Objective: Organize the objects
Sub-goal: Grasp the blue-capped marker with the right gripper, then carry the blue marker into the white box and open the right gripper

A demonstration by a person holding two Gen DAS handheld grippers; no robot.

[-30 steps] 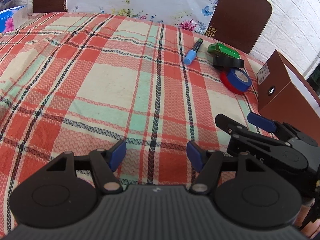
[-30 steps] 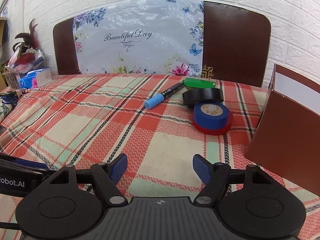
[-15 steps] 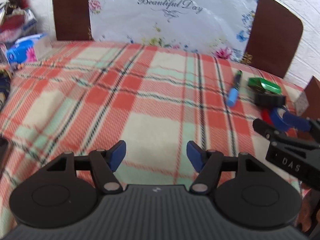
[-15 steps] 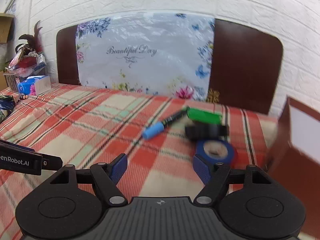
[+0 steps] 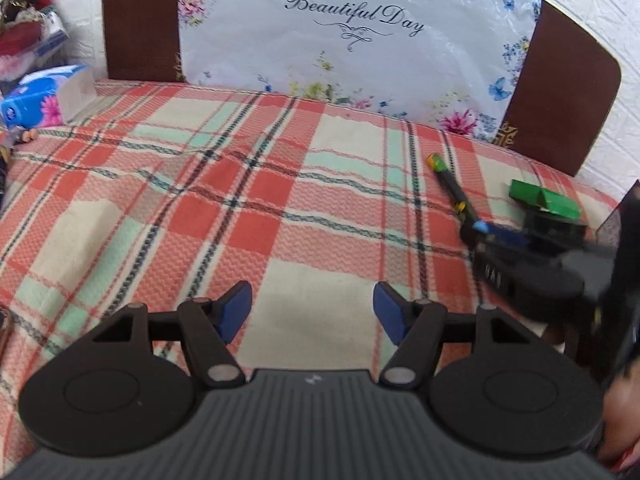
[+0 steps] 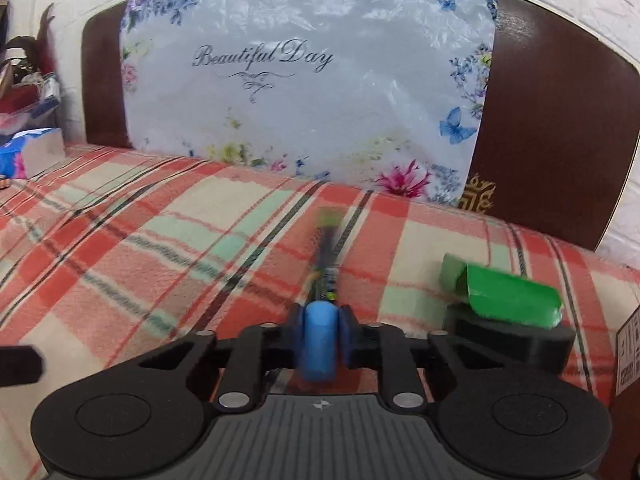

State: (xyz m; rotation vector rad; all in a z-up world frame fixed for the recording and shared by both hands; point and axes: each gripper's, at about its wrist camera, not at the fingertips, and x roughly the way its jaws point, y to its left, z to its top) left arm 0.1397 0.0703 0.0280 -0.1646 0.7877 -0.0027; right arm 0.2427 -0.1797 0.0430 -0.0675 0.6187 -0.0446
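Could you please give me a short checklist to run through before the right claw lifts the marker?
1. Right claw shut on the blue-capped black marker: ok.
2. Grip sits at the cap end, so the long barrel may tip: not ok.
3. Left claw open, holding nothing, above the plaid cloth: ok.
4. Green tape roll on the black tape roll apart from the marker: ok.
5. Marker lifted off the cloth: cannot tell, blurred.

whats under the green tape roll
The green tape roll lies on top of a black tape roll; the right gripper's frame covers the black roll's left end.
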